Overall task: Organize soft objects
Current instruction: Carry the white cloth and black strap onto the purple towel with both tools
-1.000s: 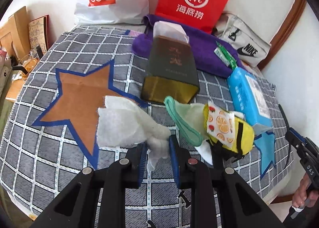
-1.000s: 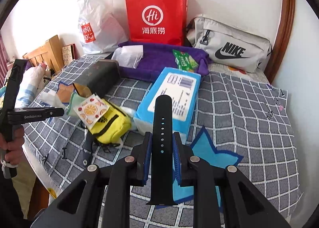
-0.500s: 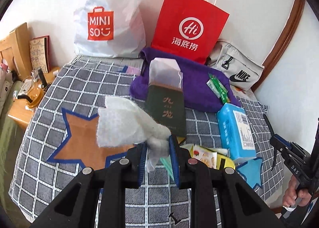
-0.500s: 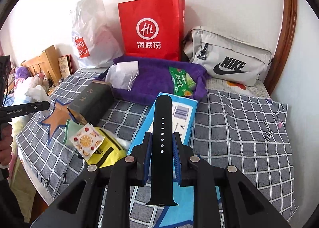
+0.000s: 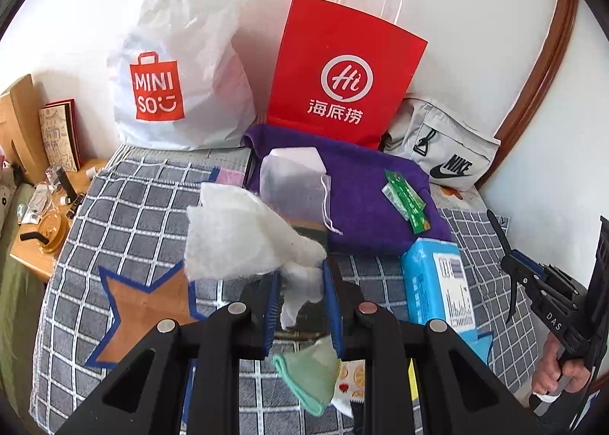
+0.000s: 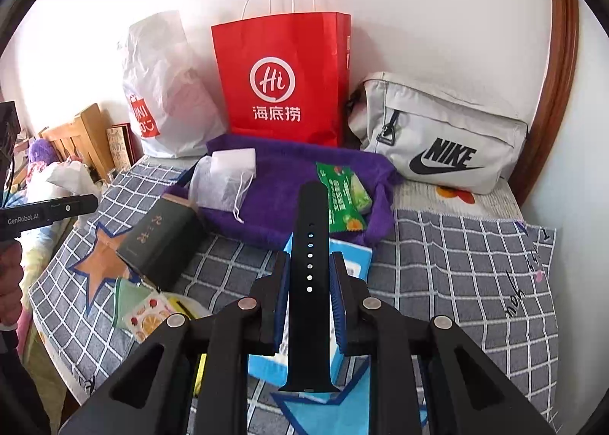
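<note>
My left gripper (image 5: 301, 275) is shut on a crumpled white cloth (image 5: 243, 237) that hangs above the checked bed cover (image 5: 133, 206). My right gripper (image 6: 309, 271) is shut on a black watch strap (image 6: 310, 244) with a row of holes, held upright over the blue tissue pack (image 6: 352, 259). A purple towel (image 5: 365, 206) lies at the back with a white mesh pouch (image 5: 295, 187) and a green packet (image 5: 405, 200) on it. A green cloth (image 5: 312, 370) and a fruit-print packet (image 6: 146, 313) lie near the front edge.
A red paper bag (image 5: 342, 77), a white Miniso bag (image 5: 179, 65) and a grey Nike bag (image 5: 441, 145) stand along the wall. A dark green box (image 6: 160, 240) lies on the cover. A wooden bedside table (image 5: 42, 229) sits left. A person's hand (image 5: 559, 370) holds the right gripper.
Both grippers have risen and drawn back from the bed with their loads; the items on the cover now sit lower in both views and the bags at the wall show in full.
</note>
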A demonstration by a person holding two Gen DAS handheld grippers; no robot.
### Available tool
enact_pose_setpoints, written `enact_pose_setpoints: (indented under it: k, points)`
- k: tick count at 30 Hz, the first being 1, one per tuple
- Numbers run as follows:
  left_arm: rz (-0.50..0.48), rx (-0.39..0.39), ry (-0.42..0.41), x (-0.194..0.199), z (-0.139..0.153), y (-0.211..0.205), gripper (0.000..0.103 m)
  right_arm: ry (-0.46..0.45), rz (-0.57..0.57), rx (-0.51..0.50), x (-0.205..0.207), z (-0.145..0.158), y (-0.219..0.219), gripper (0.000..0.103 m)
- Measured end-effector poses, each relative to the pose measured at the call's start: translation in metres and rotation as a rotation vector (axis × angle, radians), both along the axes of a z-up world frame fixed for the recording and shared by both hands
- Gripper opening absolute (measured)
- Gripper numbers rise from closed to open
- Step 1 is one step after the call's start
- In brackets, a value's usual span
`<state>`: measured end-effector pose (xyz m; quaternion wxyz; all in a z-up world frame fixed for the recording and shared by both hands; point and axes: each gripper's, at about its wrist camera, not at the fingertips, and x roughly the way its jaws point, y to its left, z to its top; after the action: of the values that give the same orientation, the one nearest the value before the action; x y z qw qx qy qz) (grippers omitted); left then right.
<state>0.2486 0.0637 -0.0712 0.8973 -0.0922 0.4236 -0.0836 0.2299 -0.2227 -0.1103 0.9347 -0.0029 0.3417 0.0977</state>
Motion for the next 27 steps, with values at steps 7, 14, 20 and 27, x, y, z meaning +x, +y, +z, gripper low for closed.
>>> enact_pose_setpoints:
  k: [7, 14, 20, 27]
  points:
    - [0.011, -0.017, 0.007, 0.036, 0.003, -0.006, 0.022, -0.004, 0.012, 0.037, 0.034, 0.001, 0.000, 0.020]
    - [0.012, -0.030, 0.042, 0.066, -0.009, -0.014, 0.022, 0.005, 0.010, 0.075, 0.069, -0.002, -0.003, 0.020]
    - [0.018, -0.042, 0.056, 0.086, -0.017, -0.015, 0.022, 0.010, 0.016, 0.088, 0.097, -0.003, -0.002, 0.020]
    - [0.022, -0.052, 0.080, 0.109, -0.031, -0.015, 0.022, 0.022, 0.044, 0.075, 0.133, -0.008, 0.008, 0.020]
